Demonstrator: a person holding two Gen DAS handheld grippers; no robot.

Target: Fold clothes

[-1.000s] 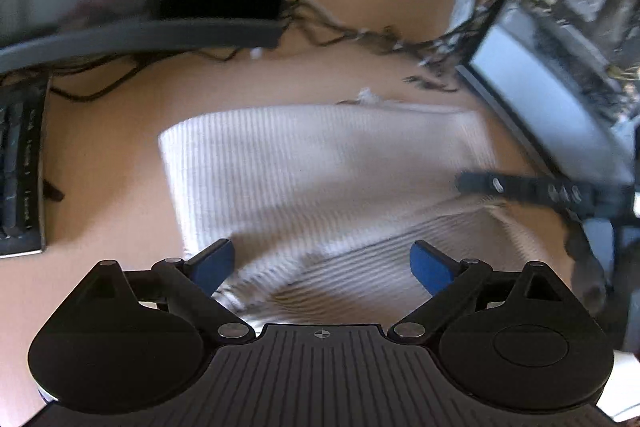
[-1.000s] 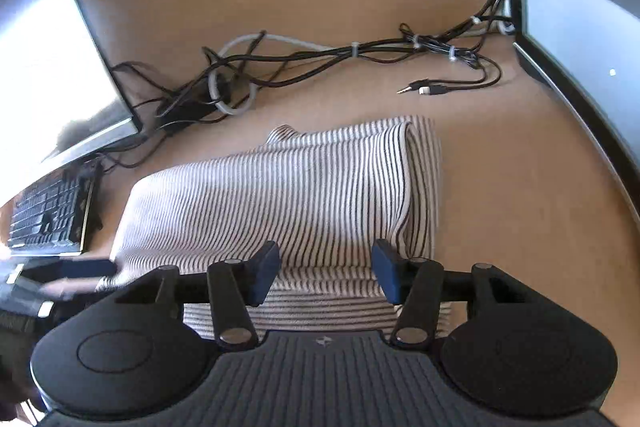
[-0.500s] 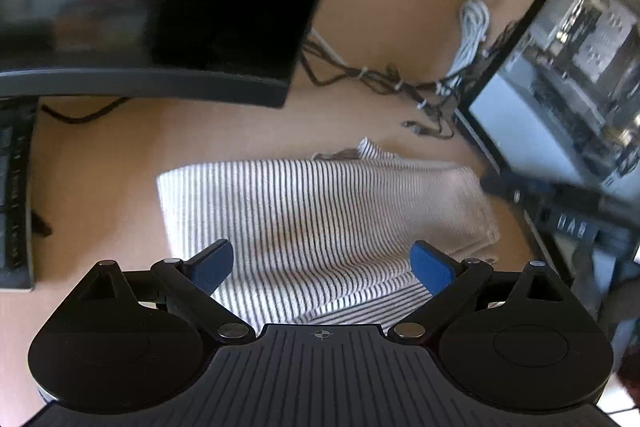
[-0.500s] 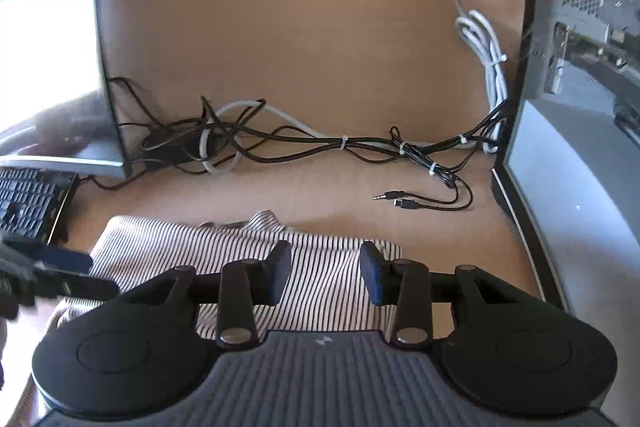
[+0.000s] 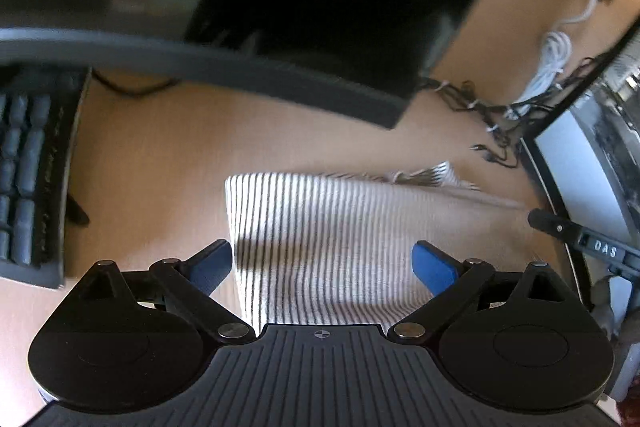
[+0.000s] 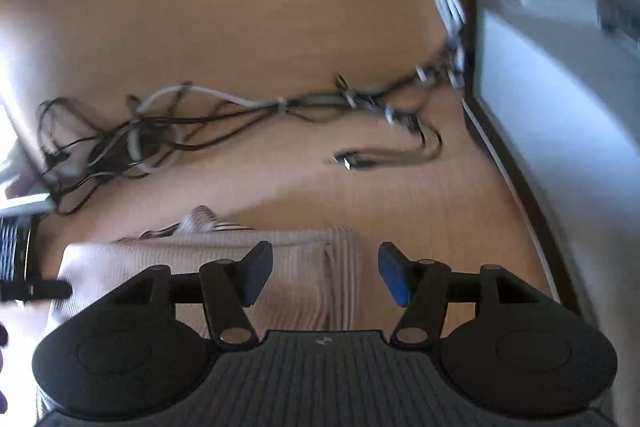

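Note:
A striped white-and-black garment [image 5: 328,227] lies folded flat on the wooden desk [image 5: 152,155]. My left gripper [image 5: 323,263] is open and empty, hovering over the garment's near left part. The garment also shows in the right wrist view [image 6: 304,267], blurred. My right gripper [image 6: 326,273] is open and empty above the garment's right edge. The right gripper's finger [image 5: 576,235] shows at the far right of the left wrist view, and the left gripper's finger [image 6: 36,290] at the left edge of the right wrist view.
A dark monitor [image 5: 304,7] stands behind the garment, a keyboard [image 5: 32,183] at the left. A tangle of cables [image 6: 240,123] lies on the desk beyond the garment. A computer case [image 6: 560,67] stands at the right, white cable bundle [image 5: 548,67] beside it.
Both grippers have drawn back and shifted over the garment. The right gripper's jaws have opened wider. The garment lies as before.

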